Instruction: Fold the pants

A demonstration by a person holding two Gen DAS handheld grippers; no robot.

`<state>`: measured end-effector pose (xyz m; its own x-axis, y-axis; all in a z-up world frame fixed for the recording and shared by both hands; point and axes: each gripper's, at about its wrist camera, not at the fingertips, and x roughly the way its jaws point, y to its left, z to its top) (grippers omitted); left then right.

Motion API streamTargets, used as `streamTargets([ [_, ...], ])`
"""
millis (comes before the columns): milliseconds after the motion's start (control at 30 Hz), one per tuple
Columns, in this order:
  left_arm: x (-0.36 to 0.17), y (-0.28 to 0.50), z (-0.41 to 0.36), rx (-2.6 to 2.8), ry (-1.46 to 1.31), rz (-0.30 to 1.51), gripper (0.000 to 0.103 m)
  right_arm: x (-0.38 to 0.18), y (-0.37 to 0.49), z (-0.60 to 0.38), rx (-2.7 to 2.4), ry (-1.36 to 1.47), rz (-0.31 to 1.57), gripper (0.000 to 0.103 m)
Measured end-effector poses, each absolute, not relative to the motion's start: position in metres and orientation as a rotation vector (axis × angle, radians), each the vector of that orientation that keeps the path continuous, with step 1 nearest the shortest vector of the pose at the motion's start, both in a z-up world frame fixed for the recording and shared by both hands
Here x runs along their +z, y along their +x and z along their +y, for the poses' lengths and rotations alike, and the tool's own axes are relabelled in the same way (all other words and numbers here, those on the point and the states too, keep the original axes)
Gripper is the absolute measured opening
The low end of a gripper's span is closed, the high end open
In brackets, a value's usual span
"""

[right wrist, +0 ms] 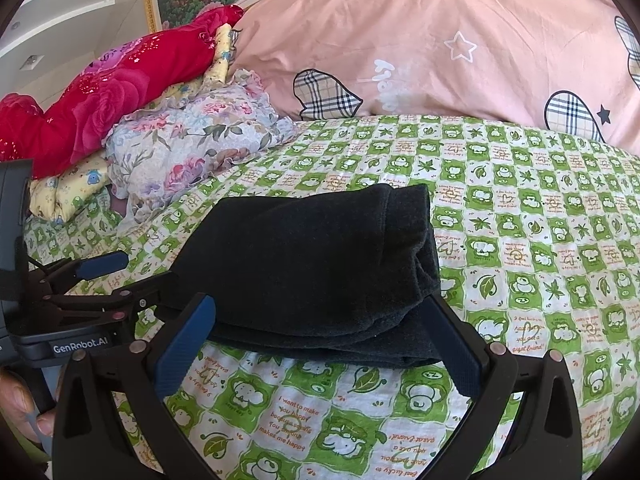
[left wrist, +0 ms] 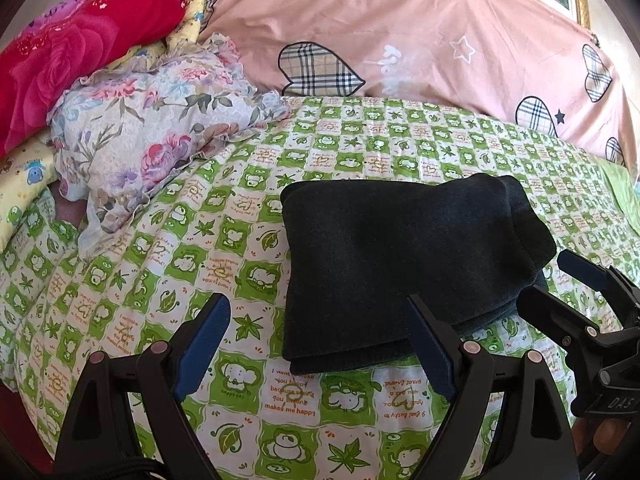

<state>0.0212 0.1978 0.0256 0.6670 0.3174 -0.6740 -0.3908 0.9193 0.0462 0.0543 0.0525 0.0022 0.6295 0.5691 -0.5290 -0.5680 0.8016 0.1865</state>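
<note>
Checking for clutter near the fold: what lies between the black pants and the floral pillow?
Only bare green-checked bedsheet separates the folded black pants from the floral pillow; both wrist views show that stretch without other items.

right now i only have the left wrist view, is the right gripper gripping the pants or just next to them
Observer: Not gripping. The right gripper is open, and the near edge of the pants lies between its two fingers.
Operator: ok and the right end of the pants, is it tidy
Observer: Not quite. In the right wrist view the layers at that end bulge and sit uneven rather than flush, on the green sheet.
</note>
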Motion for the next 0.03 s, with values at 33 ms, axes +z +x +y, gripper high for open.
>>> streamTargets([
  [33, 0.0258, 0.0213, 0.1984, 0.401, -0.109, 0.74, 0.088, 0.0021, 0.0543, 0.0526, 0.651, 0.0, 0.608, 0.102],
])
